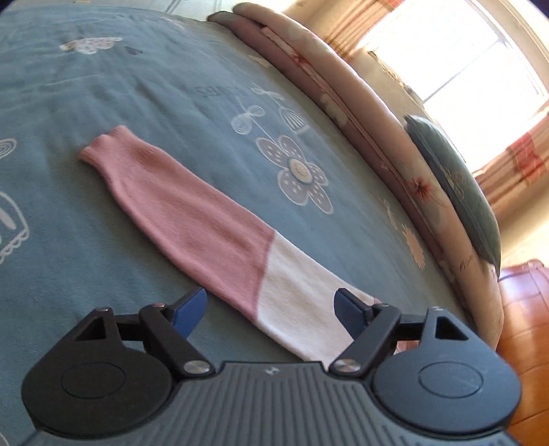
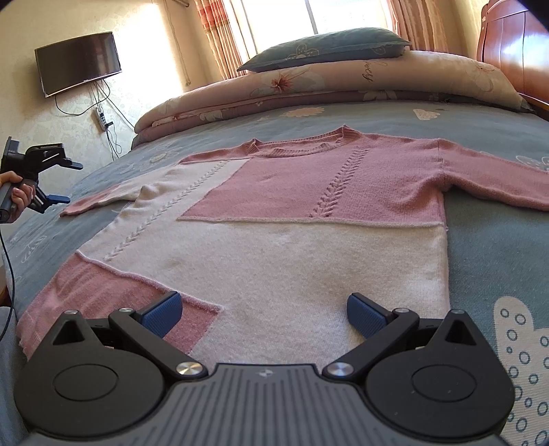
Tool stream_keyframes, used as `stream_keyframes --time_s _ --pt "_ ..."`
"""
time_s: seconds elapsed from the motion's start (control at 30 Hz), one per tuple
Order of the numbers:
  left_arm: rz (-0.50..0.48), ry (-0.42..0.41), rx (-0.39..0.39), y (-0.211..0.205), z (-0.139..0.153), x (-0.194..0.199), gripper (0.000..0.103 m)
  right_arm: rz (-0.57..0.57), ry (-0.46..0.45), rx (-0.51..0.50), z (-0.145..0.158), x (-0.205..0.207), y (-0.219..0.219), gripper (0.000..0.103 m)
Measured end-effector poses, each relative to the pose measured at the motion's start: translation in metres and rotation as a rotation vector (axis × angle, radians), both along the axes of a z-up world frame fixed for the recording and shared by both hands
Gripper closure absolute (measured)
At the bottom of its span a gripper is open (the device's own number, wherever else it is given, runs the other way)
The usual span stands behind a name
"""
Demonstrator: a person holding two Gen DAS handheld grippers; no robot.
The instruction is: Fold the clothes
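A pink-and-white sweater sleeve (image 1: 219, 233) lies flat on a blue floral bedspread (image 1: 103, 103), its cuff toward ten o'clock, its white end between the parted blue pads (image 1: 188, 308) of the left gripper (image 1: 271, 308). A folded quilt (image 1: 343, 96) lines the two o'clock edge.

Items counted across both views:

- Sweater (image 2: 274, 212): one, pink and white, with two sleeves (image 1: 178, 209).
- Bed (image 2: 487, 247): one, under one blue-grey printed cover.
- Folded quilt (image 2: 343, 85): one, floral.
- Pillow (image 2: 326, 46): one, blue-grey.
- Wall-mounted television (image 2: 79, 61): one.
- Power strip (image 2: 99, 118) on the wall: one.
- Window (image 2: 343, 13): one, with curtains at either side.
- Wooden headboard (image 2: 514, 48): one.
- Grippers: two, the left gripper (image 1: 271, 308) and the right gripper (image 2: 264, 314), each with two blue pads.
- Hand (image 2: 17, 197): one visible.
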State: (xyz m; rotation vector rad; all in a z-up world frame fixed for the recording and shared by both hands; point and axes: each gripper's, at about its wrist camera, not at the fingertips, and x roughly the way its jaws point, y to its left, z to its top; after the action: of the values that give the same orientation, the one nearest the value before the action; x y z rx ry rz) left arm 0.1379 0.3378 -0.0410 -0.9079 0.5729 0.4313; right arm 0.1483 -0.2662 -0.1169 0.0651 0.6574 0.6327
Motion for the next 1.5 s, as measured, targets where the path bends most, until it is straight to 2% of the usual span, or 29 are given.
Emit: stream_keyframes --time_s 0.1,0.23,0.33,0.53,0.67,1.1,1.23,1.3,1.33,1.4,1.43,1.47,1.5 --pt "0.067 -0.023 -0.072 0.025 -0.016 -0.014 0.027 0.001 -0.009 -0.04 0.0 -0.002 0.005 0.0" --pt "0.12 -0.033 -0.148 0.049 -0.039 -0.019 0.048 0.001 -0.03 -0.127 0.0 -0.005 0.016 0.0" --pt "0.157 -0.063 -0.202 0.063 -0.055 -0.02 0.049 0.0 -0.043 -0.184 -0.001 -0.006 0.023 0.0" --pt "0.233 -0.102 -0.25 0.089 -0.074 -0.023 0.049 -0.005 -0.037 -0.176 -0.001 -0.005 0.022 0.0" --pt "0.242 -0.148 -0.273 0.101 -0.084 -0.019 0.049 -0.008 -0.039 -0.186 -0.001 -0.005 0.024 0.0" --pt "0.225 -0.2 -0.213 0.119 -0.087 0.01 0.049 -0.019 -0.036 -0.197 -0.002 -0.003 0.026 0.0" --pt "0.221 -0.185 -0.179 0.117 -0.084 0.016 0.049 -0.022 -0.037 -0.202 -0.002 -0.002 0.027 0.0" --pt "0.213 -0.164 -0.15 0.115 -0.082 0.018 0.053 -0.024 -0.037 -0.203 -0.002 -0.003 0.027 0.0" --pt "0.208 -0.15 -0.133 0.113 -0.08 0.018 0.059 -0.024 -0.038 -0.204 -0.002 -0.002 0.027 0.0" --pt "0.204 -0.086 -0.083 0.111 -0.077 0.021 0.074 -0.025 -0.038 -0.202 -0.002 -0.003 0.027 0.0" --pt "0.205 -0.049 -0.061 0.11 -0.075 0.022 0.088 -0.025 -0.038 -0.201 -0.002 -0.003 0.027 0.0" --pt "0.209 -0.016 -0.045 0.11 -0.074 0.024 0.096 -0.025 -0.038 -0.2 -0.002 -0.003 0.027 0.0" --pt "0.215 -0.004 -0.05 0.111 -0.073 0.024 0.096 -0.025 -0.038 -0.199 -0.002 -0.002 0.027 0.0"
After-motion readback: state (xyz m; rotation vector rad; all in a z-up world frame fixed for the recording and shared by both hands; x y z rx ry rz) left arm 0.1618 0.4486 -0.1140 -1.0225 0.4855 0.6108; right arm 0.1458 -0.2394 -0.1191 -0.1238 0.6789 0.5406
